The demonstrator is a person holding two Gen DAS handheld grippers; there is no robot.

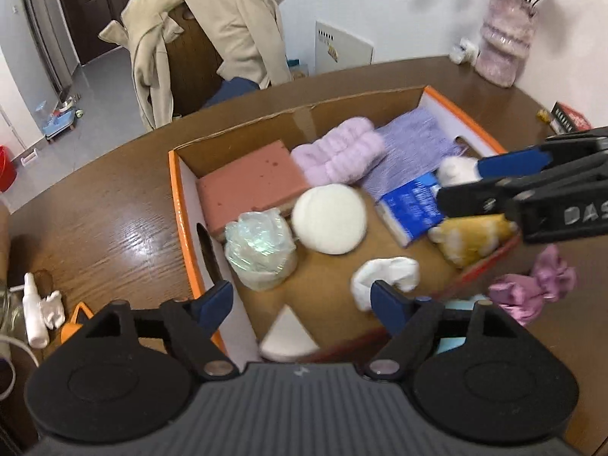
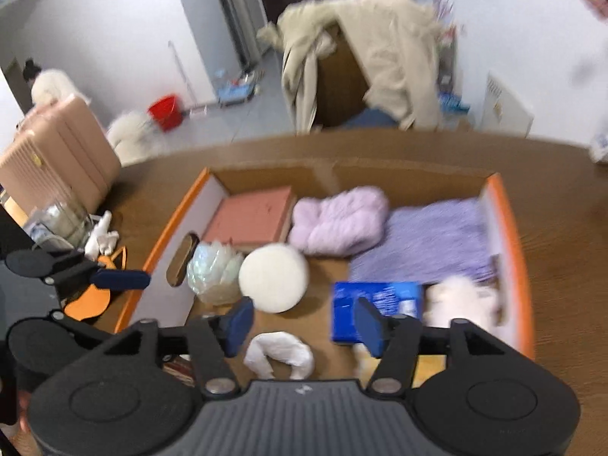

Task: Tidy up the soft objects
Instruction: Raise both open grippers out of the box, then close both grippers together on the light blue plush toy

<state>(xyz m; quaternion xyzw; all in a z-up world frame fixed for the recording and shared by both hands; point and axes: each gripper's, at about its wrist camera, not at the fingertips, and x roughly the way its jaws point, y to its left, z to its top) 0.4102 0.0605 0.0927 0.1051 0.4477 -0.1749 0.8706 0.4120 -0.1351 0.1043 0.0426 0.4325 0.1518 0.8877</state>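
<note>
Both of my tools are over the cardboard box (image 1: 182, 174) on the desk (image 1: 114, 205), and both stand spread with nothing pinched between the pads; the left tool (image 1: 302, 300) hangs above the near end of the box, the right tool (image 2: 304, 323) above its middle; no earlier view is to hand, so I speak only of how they stand. Most of the soft things lie inside already: the pink sponge (image 1: 250, 186) in the far left corner, the lilac fluffy piece (image 1: 338, 155) beside it, the purple cloth (image 1: 414, 144) at the right end, the round white puff (image 1: 328, 218), the crinkly wrapped bundle (image 1: 260, 247), the blue packet (image 1: 410, 209), a white sock (image 1: 383, 275) on the box floor; what seems left is the pink satin scrunchie (image 1: 532, 288), lying on the desk just outside the box's near wall. I judge the step in hand to be fetching that piece; to do it well I would bring the nearer tool down over its bulk, keep the pads wide until they straddle the fabric, close on the thick middle rather than a loose fold, then lift clear of the wall before crossing; the view is smeared, so I would slow down first.
</note>
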